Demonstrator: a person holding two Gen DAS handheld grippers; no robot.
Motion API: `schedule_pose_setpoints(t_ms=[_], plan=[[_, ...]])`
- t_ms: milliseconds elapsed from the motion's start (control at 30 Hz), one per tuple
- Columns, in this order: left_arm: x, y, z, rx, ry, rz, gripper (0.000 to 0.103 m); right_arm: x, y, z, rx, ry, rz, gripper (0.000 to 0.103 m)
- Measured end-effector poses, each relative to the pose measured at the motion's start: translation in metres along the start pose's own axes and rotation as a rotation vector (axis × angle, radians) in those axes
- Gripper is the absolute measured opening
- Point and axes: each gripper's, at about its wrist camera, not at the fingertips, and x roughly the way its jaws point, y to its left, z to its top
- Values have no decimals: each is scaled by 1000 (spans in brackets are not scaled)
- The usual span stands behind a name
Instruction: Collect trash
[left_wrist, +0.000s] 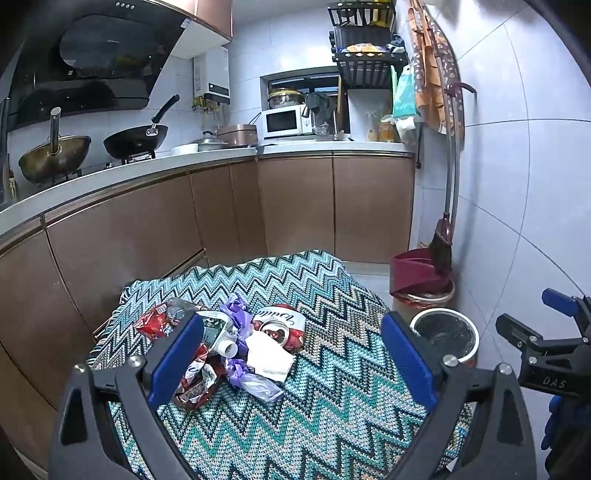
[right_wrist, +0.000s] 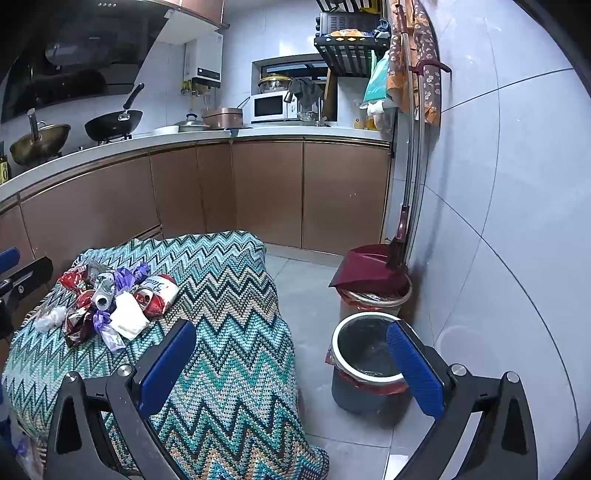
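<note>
Just ahead of the left gripper (left_wrist: 291, 363), on a zigzag-patterned knitted blanket in teal, white and tan (left_wrist: 332, 387) that covers a low table, lies the heap of trash: a crushed red-and-white drink can (left_wrist: 282, 325), a crumpled white paper napkin (left_wrist: 267, 356), purple plastic wrappers (left_wrist: 240, 314), a squashed white bottle with a round neck (left_wrist: 221, 338) and red foil snack wrappers (left_wrist: 159, 319). The left gripper's jaws stand as wide as they go, with nothing between the blue pads, and they frame the heap, the left pad just beside the bottle; that looks like a line-up for a first pick. The right gripper (right_wrist: 291, 365) is equally wide open and empty, off to the right of the heap above the blanket's edge. Just beyond its right pad, on the floor, stands a round dark bin with a white rim and black liner (right_wrist: 365, 354), likely where the trash is meant to go; behind that, a red-lined bin (right_wrist: 373, 295) carries a maroon dustpan (right_wrist: 365, 269). Nothing is collected yet
</note>
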Motion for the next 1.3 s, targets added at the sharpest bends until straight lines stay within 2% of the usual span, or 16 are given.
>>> schedule_pose_setpoints(t_ms=[1300], plan=[[1,-2,4,23,-12,-15,97,1,-9,3,38,-12,-30,103]])
